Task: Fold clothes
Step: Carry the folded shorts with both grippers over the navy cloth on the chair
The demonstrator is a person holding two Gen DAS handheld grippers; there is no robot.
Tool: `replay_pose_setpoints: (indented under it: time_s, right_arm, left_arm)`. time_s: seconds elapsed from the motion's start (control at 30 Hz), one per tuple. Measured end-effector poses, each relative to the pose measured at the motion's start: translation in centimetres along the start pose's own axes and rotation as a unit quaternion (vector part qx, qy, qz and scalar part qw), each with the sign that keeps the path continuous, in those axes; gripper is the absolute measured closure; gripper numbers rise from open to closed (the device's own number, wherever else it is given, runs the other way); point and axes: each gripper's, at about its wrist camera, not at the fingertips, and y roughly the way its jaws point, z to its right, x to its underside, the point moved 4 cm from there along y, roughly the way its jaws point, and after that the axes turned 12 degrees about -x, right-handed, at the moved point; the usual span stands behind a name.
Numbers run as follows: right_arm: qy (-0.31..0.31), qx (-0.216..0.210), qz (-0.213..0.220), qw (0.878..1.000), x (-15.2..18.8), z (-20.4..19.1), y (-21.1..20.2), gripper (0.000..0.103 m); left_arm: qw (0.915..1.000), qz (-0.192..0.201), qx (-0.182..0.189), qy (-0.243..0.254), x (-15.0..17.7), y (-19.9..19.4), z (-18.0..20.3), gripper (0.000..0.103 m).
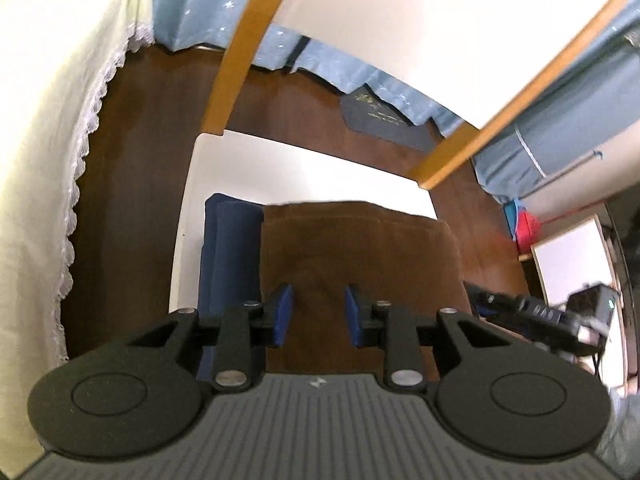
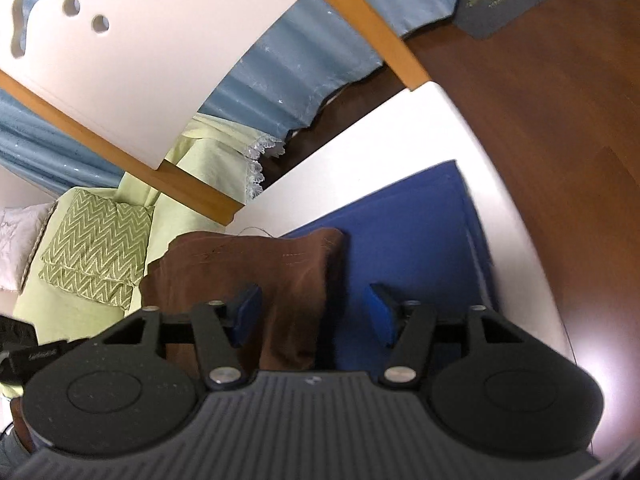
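— Two cloths are to be accounted for. What is seen, largest first?

— Dark wooden floor [image 1: 152,152] is seen around everything in the left wrist view. A cream bed cover [image 1: 48,120] with a lace edge is found at 9 o'clock, and a pale blue curtain [image 1: 192,8] at 12 o'clock. A white tabletop [image 1: 280,168] is seen in the middle.

— Where are the cloths placed?

— Both are laid on the tabletop. In the right wrist view the blue cloth [image 2: 408,232] is spread flat from the centre towards 3 o'clock. The brown cloth [image 2: 260,256] is laid partly over it, at its 9 o'clock side. A chevron cushion [image 2: 96,240] is seen on the bed at 9 o'clock.

— And the grippers?

— The left gripper [image 1: 318,300] is held above the brown cloth. Its fingers [image 1: 284,312] are parted, and nothing is gripped. The right gripper [image 2: 314,294] is seen spread wider. The brown cloth's 3 o'clock edge is framed between its fingers [image 2: 246,312], but it is not pinched. Whether the cloth is touched cannot be told.
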Motion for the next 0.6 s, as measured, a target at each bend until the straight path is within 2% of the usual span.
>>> replay_pose_setpoints:
  time_s: [0.1, 0.17, 0.27, 0.3, 0.33, 0.4, 0.47, 0.6]
  right_arm:
    - [-0.077, 0.023, 0.022, 0.997, -0.1, -2.1, -1.5, 0.100]
    - [-0.096, 0.052, 0.033, 0.994, -0.1, -2.5, -2.5, 0.100]
    - [-0.083, 0.088, 0.001, 0.993, 0.0, -1.1, -2.3, 0.088]
    - [-0.065, 0.093, -0.014, 0.993, 0.1, -0.3, -2.0, 0.080]
    - [-0.062, 0.088, -0.016, 0.994, 0.1, -0.3, -1.9, 0.072]
    - [-0.065, 0.077, -0.014, 0.995, 0.0, -0.5, -1.9, 0.061]
    - [-0.072, 0.071, -0.007, 0.995, -0.3, -0.9, -1.7, 0.059]
    - [-0.048, 0.056, -0.001, 0.997, -0.8, -0.5, -0.8, 0.055]
  left_arm:
    - [0.9999, 0.010, -0.007, 0.010, -0.1, 0.1, 0.0, 0.069]
    - [0.9999, 0.009, -0.006, 0.008, -0.1, 0.5, -0.2, 0.069]
    - [0.9999, 0.008, -0.007, -0.001, -0.8, 0.9, -0.6, 0.069]
    - [0.9999, 0.011, -0.010, 0.001, -1.0, 0.9, -0.7, 0.069]
    - [0.9998, 0.013, -0.013, 0.002, -1.3, 0.9, -0.7, 0.069]
    - [0.9998, 0.015, -0.013, 0.001, -1.6, 0.9, -1.0, 0.069]
    - [0.9999, 0.006, -0.006, -0.013, -1.9, 1.6, -1.3, 0.068]
    - [0.9998, 0.002, -0.008, -0.019, -2.2, 2.7, -1.7, 0.066]
